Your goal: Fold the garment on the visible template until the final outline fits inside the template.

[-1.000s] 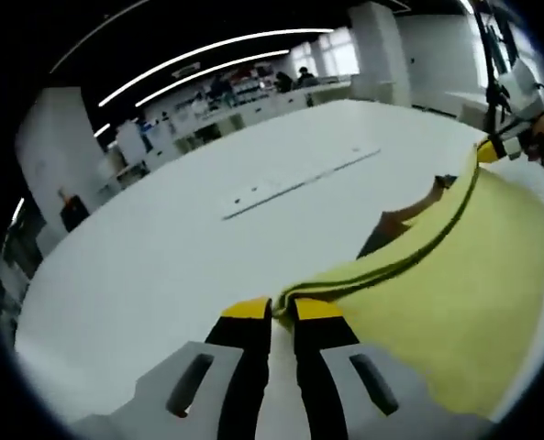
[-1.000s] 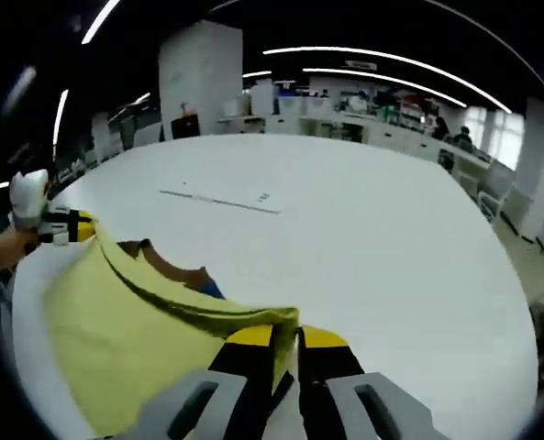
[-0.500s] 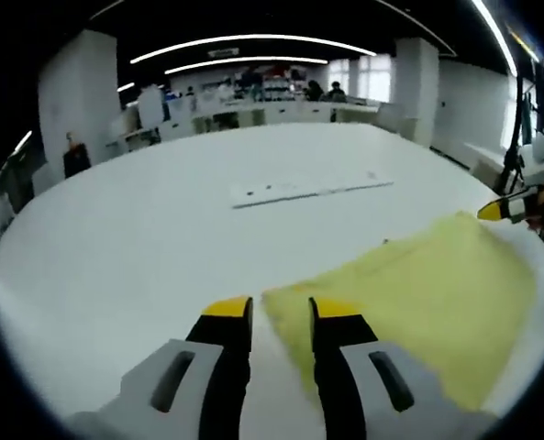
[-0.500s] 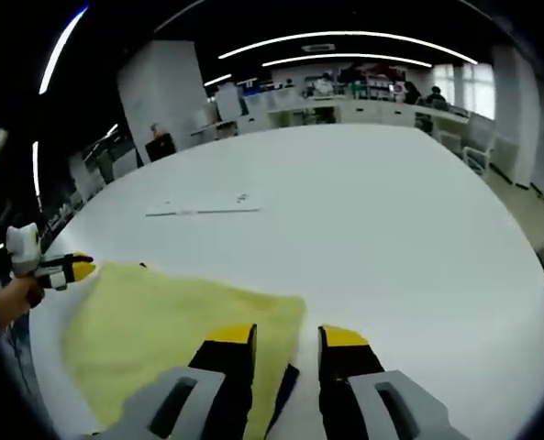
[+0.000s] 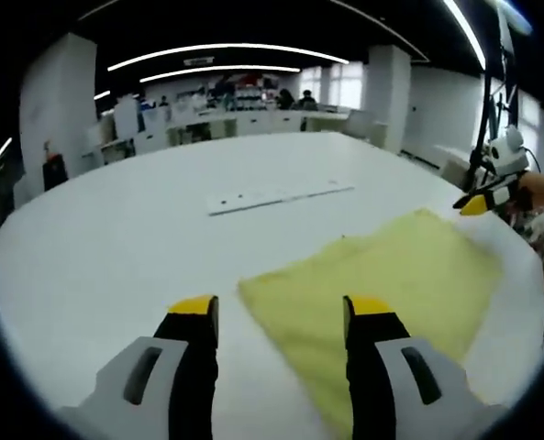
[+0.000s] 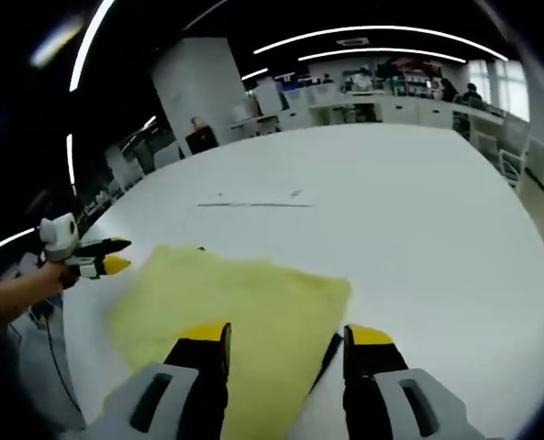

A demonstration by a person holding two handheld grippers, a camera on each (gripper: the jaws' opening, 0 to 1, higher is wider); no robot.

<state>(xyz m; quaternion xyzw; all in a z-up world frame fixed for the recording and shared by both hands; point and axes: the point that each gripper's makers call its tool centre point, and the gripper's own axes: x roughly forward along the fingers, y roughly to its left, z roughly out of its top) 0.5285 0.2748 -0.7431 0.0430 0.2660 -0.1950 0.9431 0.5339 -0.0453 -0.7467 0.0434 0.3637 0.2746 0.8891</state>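
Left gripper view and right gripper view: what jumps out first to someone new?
The yellow garment lying flat on the big white table, just beyond the left gripper, whose black, yellow-tipped fingers stand wide apart. In the right gripper view the same cloth lies under the open right gripper. A pale strip lies farther out on the table.

Ahead of my claws lay a broad white table (image 5: 116, 238); beyond it stood white pillars (image 6: 194, 92), bright windows (image 5: 349, 84) and curved ceiling lights (image 6: 382, 32).

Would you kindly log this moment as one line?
left gripper: open | right gripper: open | yellow cloth garment: flat on white table, released
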